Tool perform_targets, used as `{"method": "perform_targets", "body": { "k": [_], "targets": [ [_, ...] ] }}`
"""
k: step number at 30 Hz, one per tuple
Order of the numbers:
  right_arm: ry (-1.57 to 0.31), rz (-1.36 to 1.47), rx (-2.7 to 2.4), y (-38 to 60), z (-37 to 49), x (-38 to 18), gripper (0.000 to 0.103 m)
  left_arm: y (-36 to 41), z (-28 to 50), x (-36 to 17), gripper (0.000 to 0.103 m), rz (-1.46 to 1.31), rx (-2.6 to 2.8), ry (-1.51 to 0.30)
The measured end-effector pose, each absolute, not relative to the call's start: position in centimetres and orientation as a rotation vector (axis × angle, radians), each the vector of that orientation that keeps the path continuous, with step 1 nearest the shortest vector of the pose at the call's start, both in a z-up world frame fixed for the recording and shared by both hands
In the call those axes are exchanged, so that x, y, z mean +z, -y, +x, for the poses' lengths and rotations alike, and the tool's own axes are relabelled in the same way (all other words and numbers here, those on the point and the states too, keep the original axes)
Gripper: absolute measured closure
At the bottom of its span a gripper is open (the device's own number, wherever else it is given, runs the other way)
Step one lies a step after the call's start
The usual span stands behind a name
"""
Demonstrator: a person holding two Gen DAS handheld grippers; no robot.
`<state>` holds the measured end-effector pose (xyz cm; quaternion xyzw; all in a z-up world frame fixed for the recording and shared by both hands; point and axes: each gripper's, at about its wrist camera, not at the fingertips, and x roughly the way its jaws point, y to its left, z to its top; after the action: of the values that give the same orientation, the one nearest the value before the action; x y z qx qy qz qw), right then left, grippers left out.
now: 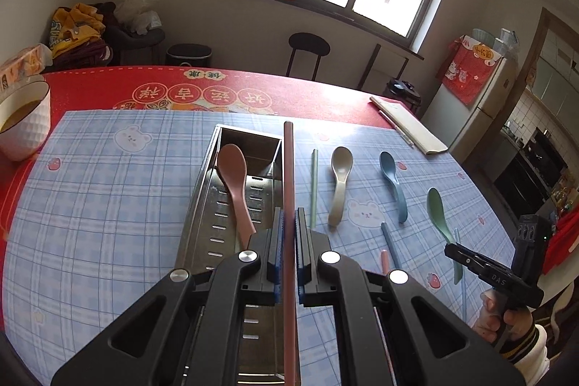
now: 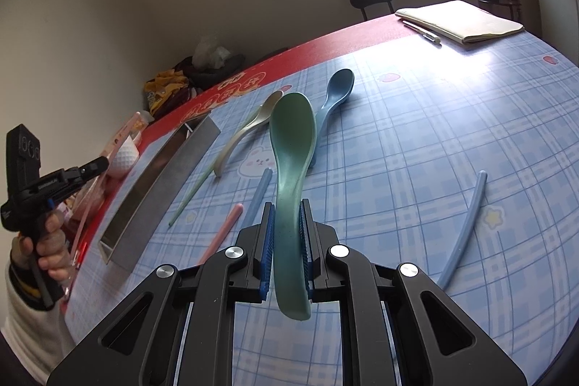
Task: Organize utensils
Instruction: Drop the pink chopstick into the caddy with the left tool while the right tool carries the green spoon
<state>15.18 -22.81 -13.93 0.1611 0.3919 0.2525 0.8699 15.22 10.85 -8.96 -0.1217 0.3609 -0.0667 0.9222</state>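
The left gripper [image 1: 288,223] has its jaws closed tight on a pink chopstick [image 1: 288,169], which runs straight out ahead between the blue pads and back under the camera. The stick hangs over the right-hand edge of a steel tray [image 1: 206,205] lying on the blue checked mat [image 1: 108,205]. A pink spoon [image 1: 233,183] already lies in the tray, bowl toward the far end.

The right gripper [image 2: 287,216] has its jaws pinched on the handle of a green spoon [image 2: 291,147], gripped partway along so the bowl points forward and up, and the handle's tail sticks out below the pads. The spoon is lifted clear of the mat.

Just right of the tray on the mat lies a green chopstick [image 1: 313,187], then a beige spoon [image 1: 340,183], then a blue spoon [image 1: 392,183]. Nearer the camera sit a blue chopstick [image 2: 258,194] and a 2nd pink chopstick [image 2: 224,230], close beside each other. A 2nd blue chopstick [image 2: 465,227] lies well apart on the right of the mat.

The mat rests on a red tablecloth [image 1: 108,85]. A white bowl [image 1: 23,125] holding something brownish stands at the left edge of the mat, and a notebook [image 2: 459,18] with a pen [image 2: 421,31] beside it lies at the far right corner.
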Motion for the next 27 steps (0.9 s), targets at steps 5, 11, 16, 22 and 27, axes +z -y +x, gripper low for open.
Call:
{"method": "perform_targets", "body": {
  "k": [5, 11, 16, 22, 27],
  "targets": [
    [-0.815, 0.346, 0.533, 23.0, 15.1, -13.9, 0.089, -10.6, 19.0, -11.5, 0.097, -0.246, -0.128, -0.872],
    [-0.804, 0.350, 0.543, 23.1, 15.0, -13.9, 0.089, -11.0, 21.9, -13.7, 0.097, -0.268, -0.076, -0.976],
    [-0.803, 0.360, 0.548, 23.2, 15.0, -14.0, 0.089, -11.2, 22.9, -14.8, 0.097, -0.288, -0.090, -1.026],
    [-0.798, 0.364, 0.548, 23.3, 14.9, -13.9, 0.089, -11.5, 23.0, -15.1, 0.097, -0.310, -0.103, -1.032],
    [-0.798, 0.375, 0.544, 23.5, 14.9, -13.9, 0.089, -11.1, 21.3, -13.3, 0.097, -0.236, -0.107, -0.955]
  ]
}}
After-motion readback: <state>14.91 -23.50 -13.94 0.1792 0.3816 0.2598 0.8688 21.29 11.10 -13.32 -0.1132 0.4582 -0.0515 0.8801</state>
